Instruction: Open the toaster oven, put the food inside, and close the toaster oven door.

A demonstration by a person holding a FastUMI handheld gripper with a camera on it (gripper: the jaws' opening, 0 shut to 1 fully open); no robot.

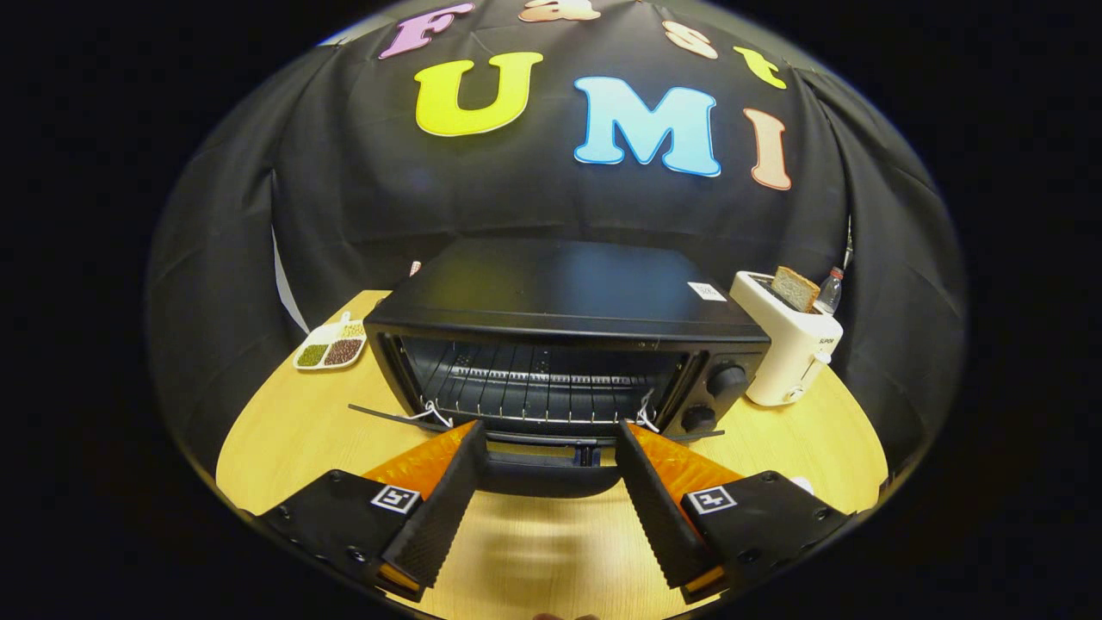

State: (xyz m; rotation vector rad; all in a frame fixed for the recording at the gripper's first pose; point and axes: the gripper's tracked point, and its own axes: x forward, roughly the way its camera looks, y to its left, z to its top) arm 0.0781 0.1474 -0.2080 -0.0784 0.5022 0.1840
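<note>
The black toaster oven (560,293) stands on the wooden table just ahead of my fingers. Its door (387,417) is swung down flat towards me, so I see it nearly edge-on, and the wire rack (534,387) inside is bare. The door's dark handle (542,475) lies between my two fingers, which stand wide apart on either side of it without pressing it. My gripper (551,432) is open. No food is between the fingers.
A white toaster (792,353) with a slice of bread (794,288) in its slot stands right of the oven, a small bottle (828,291) behind it. Left of the oven lies a divided dish of beans (331,346). Two knobs (726,380) sit on the oven's right front.
</note>
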